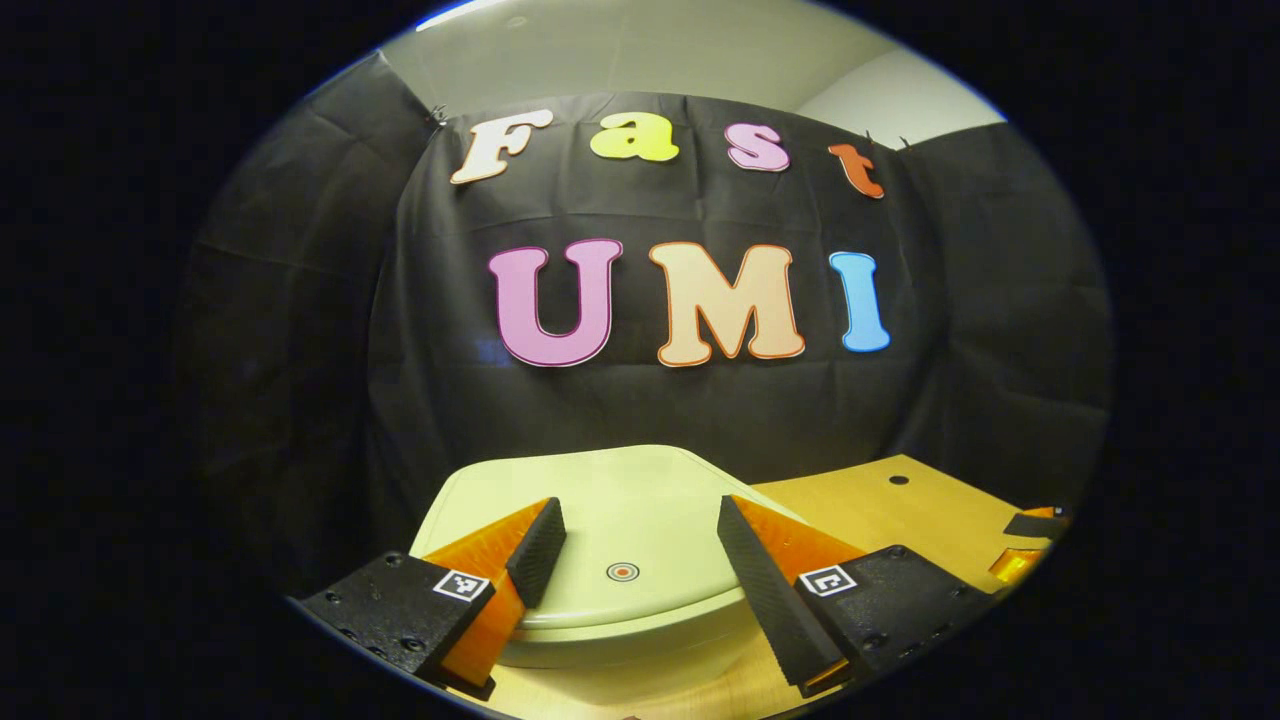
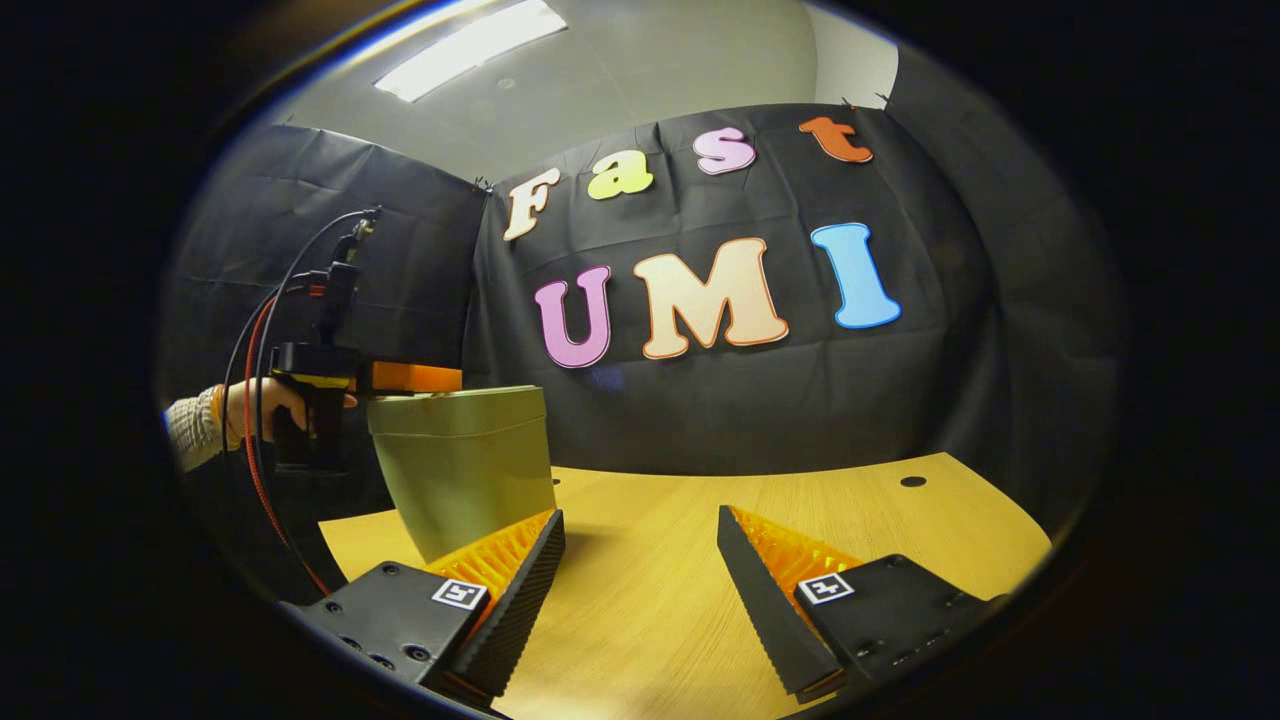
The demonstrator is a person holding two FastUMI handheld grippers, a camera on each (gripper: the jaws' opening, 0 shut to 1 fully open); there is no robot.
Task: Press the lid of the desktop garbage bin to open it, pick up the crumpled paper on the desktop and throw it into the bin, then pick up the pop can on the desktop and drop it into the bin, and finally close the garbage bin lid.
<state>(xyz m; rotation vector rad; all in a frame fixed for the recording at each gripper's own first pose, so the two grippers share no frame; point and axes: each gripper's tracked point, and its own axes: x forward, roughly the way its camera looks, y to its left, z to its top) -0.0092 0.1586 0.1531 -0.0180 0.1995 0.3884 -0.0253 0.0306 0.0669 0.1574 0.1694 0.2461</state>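
While poised above the closed bin lid (image 1: 600, 500), left gripper (image 1: 632, 545) spread, right gripper (image 2: 640, 545) spread over the table (image 2: 680, 600).

Left gripper (image 1: 632, 545) jaws spread wide, hand (image 2: 262, 405) gripping its handle; right gripper (image 2: 640, 550) jaws likewise apart

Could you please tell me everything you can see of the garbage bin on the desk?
The pale green plastic garbage bin stands upright on the wooden desk, near its left edge by the right gripper view. Its walls taper downward beneath a broader rim band. The smooth rounded lid is closed and carries a small round orange-ringed mark. The left hand-held gripper is open over the lid; contact cannot be judged.
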